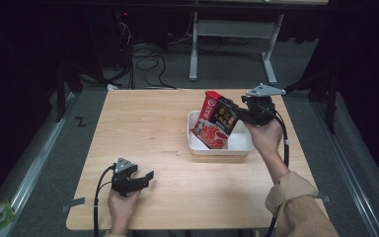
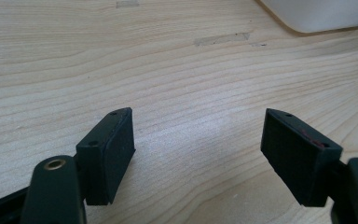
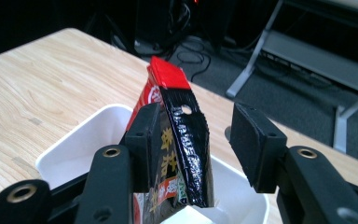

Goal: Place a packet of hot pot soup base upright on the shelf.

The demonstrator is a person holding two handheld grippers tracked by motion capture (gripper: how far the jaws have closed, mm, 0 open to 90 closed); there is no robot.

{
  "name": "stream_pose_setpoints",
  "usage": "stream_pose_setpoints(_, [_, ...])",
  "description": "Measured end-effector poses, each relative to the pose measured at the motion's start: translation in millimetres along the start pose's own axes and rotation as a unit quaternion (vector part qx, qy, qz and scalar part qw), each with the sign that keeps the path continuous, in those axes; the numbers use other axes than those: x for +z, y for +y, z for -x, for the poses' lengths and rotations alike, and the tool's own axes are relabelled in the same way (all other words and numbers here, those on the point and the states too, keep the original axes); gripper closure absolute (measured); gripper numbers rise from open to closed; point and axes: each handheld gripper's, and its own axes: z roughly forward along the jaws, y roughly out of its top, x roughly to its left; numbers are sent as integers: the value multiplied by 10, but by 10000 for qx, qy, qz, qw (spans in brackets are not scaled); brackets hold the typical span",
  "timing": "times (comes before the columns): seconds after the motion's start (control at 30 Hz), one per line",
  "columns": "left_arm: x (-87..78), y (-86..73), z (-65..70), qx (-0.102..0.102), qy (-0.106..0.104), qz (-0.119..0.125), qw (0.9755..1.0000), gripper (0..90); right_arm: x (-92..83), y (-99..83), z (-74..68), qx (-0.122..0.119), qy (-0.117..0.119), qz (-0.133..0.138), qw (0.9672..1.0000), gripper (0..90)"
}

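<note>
We count one white tray (image 1: pixel 193 132) and two packets in it: a red one (image 1: pixel 208 121) and a black one (image 1: pixel 223 117) leaning upright against each other. Our right claw (image 3: pixel 200 140) stands with jaws apart around the black packet's top, one pad beside it, the other clear. Our left claw (image 2: pixel 198 154) gapes wide over bare worktop (image 1: pixel 143 123) near the front edge, with open wood between it and the tray.
</note>
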Motion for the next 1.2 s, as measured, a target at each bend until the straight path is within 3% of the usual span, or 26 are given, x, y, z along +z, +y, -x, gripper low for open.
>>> stream_pose_setpoints(0.3, [2, 1, 0, -4, 7, -12, 10000, 263, -107, -36, 53, 86, 73, 16, 9999, 532])
stream_pose_setpoints(0.37, [0, -1, 0, -1, 15, 14, 10000, 263, -137, -62, 54, 136, 97, 148, 9998, 532])
stream_pose_setpoints(0.57, [11, 2, 8, -35, 19, 3, 10000, 263, -200, -145, 84, 172, 225, 100, 9995, 521])
stream_pose_setpoints(0.77, [-2, -3, -4, -60, 12, 45, 10000, 266, -347, -169, 133, 293, 343, 180, 9988, 504])
stream_pose_setpoints(1.2, [3, 0, -3, -42, 2, 14, 10000, 266, -620, -234, 248, 339, 345, 340, 9982, 479])
